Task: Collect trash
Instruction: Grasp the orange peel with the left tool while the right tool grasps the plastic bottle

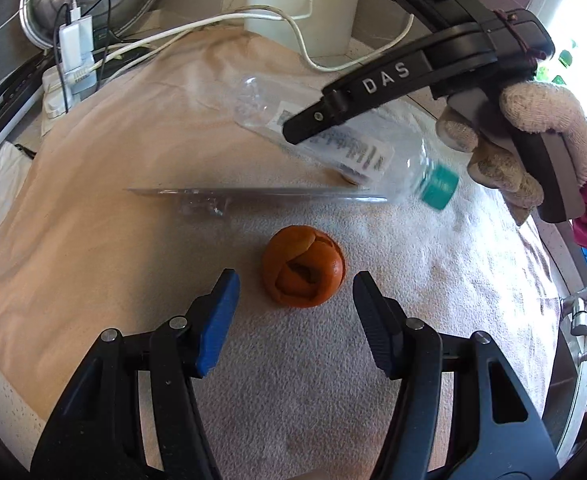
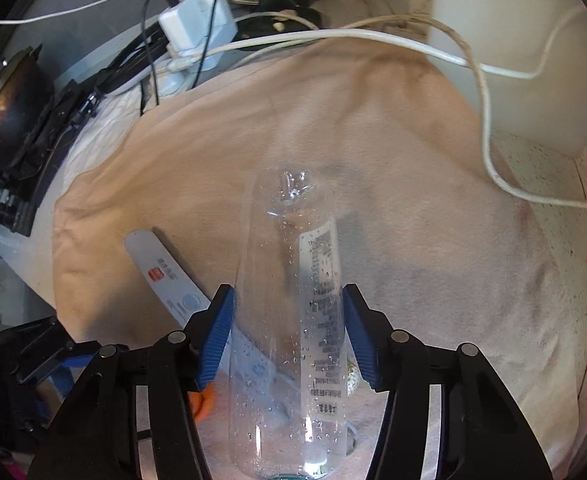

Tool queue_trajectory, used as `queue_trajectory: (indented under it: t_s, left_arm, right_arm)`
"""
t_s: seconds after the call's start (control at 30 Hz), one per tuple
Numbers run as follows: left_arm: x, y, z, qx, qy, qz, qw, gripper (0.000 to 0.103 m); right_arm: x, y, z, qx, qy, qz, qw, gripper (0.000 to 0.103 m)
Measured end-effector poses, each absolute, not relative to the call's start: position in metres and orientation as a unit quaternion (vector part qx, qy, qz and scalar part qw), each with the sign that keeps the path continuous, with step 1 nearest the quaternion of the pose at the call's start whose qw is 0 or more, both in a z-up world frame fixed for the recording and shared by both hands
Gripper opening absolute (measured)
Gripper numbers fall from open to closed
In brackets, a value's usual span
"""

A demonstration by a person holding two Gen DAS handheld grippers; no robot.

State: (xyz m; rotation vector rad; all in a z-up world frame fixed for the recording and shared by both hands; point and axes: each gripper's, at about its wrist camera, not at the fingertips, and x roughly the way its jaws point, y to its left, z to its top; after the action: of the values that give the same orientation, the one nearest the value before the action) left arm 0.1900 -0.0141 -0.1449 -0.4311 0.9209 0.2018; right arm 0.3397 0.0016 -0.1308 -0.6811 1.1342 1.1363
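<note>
Clear bottle, one; orange peel, one

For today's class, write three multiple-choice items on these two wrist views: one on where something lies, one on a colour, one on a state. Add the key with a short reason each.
1. Where does the orange peel lie?
A. between the open fingers of the left tool
B. inside the bottle
C. on the pot lid

2. What colour is the cap of the bottle?
A. red
B. teal
C. black

3. How does the right tool stand to the bottle?
A. far off it
B. shut with nothing in it
C. its blue pads on either side of the bottle's body

Key: 1 A, the peel sits on the cloth in the gap, touched by neither finger. 2 B, the left view shows a teal cap. 3 C, the right view shows both pads at the bottle's sides.
</note>
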Motion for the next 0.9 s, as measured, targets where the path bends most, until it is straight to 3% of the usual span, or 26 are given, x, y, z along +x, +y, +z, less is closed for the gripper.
queue_trajectory:
  t_s: [0.5,0.7,0.9]
  left_arm:
    - [0.214,-0.013,-0.159,-0.191,0.454,0.088,0.866,0.045]
    - [0.205,-0.009,-0.156,-0.194,0.448,0.094,0.867,0.043]
    - [0.189,-0.003,-0.147,-0.201,0.436,0.104,0.871,0.042]
  right_arm:
    - [0.359,-0.026,-0.132,-0.255,0.537,0.490,0.638,0.053]
    - [0.353,-0.028,-0.134,-0.264,0.535,0.488,0.638,0.053]
    - [0.371,-0.054,-0.119,-0.189,0.540,0.485,0.661,0.053]
